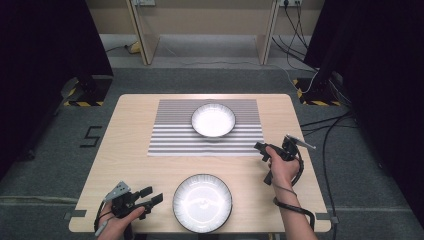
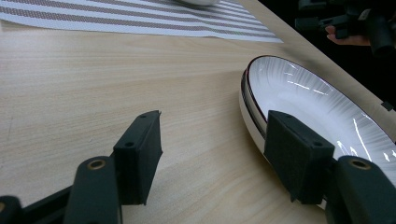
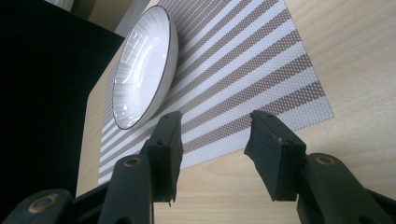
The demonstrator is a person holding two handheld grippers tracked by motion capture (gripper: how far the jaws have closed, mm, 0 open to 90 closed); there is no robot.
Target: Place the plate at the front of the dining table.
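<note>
the left gripper (image 1: 152, 196) sits low at the table's (image 1: 130, 150) near left corner, jaws apart, pointing right at the ribbed white plate (image 1: 202, 203) just beside it; one jaw overlaps the plate's rim. the right gripper (image 1: 263, 151), held in a raised hand (image 1: 282, 167), points left toward the striped placemat (image 1: 175, 135) with jaws apart. a bowl (image 1: 213, 120) rests on the placemat.

High view overhead, facing forward-down; both gripper views low, close, sharing the striped placemat (image 1: 206, 128) with it.

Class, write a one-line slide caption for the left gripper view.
Open left gripper beside the plate on the wooden table.
</note>
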